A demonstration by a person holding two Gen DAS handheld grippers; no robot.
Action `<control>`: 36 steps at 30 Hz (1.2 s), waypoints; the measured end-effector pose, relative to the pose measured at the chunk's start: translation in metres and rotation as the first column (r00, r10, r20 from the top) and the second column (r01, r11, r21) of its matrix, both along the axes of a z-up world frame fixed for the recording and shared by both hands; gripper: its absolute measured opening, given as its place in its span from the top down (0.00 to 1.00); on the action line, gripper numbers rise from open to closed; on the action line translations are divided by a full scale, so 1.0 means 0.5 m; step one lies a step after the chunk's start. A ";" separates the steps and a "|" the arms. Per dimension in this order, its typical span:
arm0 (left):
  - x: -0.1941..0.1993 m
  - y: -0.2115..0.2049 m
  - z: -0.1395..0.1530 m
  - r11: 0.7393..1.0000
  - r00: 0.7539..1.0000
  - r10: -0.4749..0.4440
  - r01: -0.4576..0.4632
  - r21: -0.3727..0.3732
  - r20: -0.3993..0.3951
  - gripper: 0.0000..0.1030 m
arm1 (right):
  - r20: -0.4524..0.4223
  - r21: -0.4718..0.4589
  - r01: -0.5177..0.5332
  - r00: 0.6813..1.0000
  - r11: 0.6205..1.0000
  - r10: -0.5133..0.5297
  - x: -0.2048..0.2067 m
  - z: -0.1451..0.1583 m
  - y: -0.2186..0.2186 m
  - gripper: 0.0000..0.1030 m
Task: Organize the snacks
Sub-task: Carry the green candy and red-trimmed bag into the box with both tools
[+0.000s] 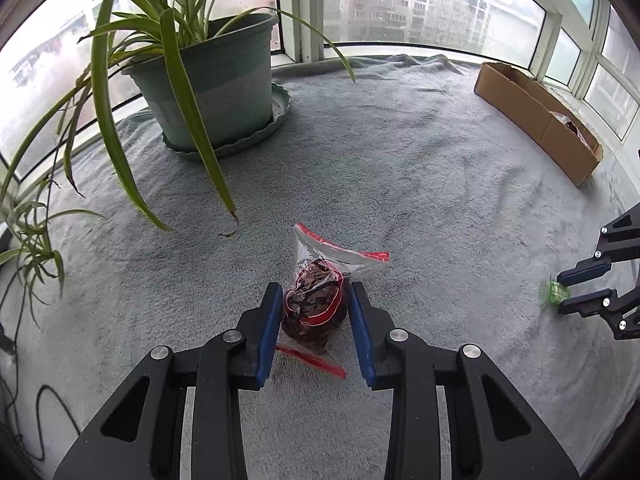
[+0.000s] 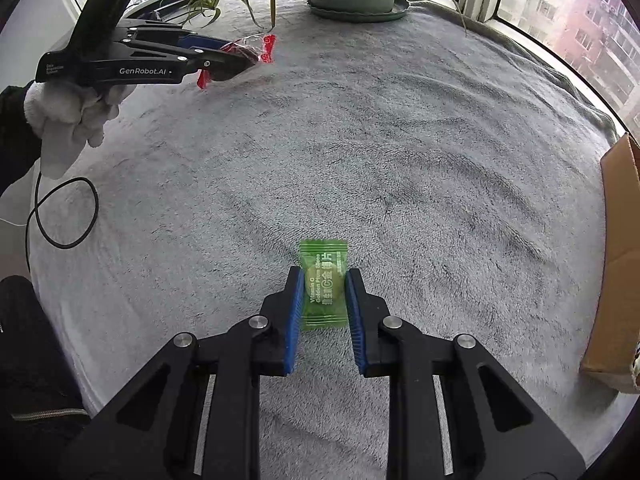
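Between the blue pads of the right gripper (image 2: 321, 300) sits a green candy packet (image 2: 323, 284), and the jaws are drawn in narrow, both pads pressing on its long edges. The packet lies flat on the grey fleece-covered surface (image 2: 360, 152), its far crimped end sticking out past the fingertips and its near end back between the pads. It is a translucent green wrapper with white print reading "Vitamin C Golden Plum Slices" beside some Chinese characters.

Further left, the left gripper (image 1: 314, 300) has its jaws part-way in around a clear zip bag (image 1: 320, 300). The left pad touches the bag's bulging side; the right pad is at its edge, though whether it presses is hard to tell. The bag stands on the surface between the fingertips, its red-striped top spreading beyond them and another red strip lying under the near end. Dark reddish-brown dried snacks fill its lower part.

A white-gloved hand (image 2: 72, 120) holds that left gripper. Beyond, a green pot (image 1: 212, 84) with a spider plant stands on its saucer by the window, and a cardboard box (image 1: 540, 120) lies along the right-hand edge of the surface.
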State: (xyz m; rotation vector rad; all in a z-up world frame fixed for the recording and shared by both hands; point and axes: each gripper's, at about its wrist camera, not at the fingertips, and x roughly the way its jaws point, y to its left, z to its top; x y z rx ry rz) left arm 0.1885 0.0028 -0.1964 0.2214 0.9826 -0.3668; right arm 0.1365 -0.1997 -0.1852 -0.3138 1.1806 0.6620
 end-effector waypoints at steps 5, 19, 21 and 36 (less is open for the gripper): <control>-0.015 -0.014 0.027 0.999 1.000 0.014 -0.013 -0.031 0.021 0.69 | 0.019 0.025 0.039 0.999 0.999 -0.040 -0.004 0.019 -0.023 0.79; -0.061 -0.150 0.138 0.992 0.984 -0.102 0.111 -0.054 0.143 0.69 | 0.089 0.090 0.171 0.980 0.981 -0.179 0.001 0.089 -0.128 0.79; -0.066 -0.169 0.150 0.989 0.980 -0.125 0.135 -0.058 0.153 0.69 | 0.101 0.097 0.191 0.975 0.977 -0.200 0.002 0.098 -0.147 0.79; -0.066 -0.309 0.161 0.967 0.963 -0.219 0.235 -0.099 0.156 0.69 | 0.176 0.150 0.356 0.909 0.923 -0.379 0.004 0.159 -0.323 0.79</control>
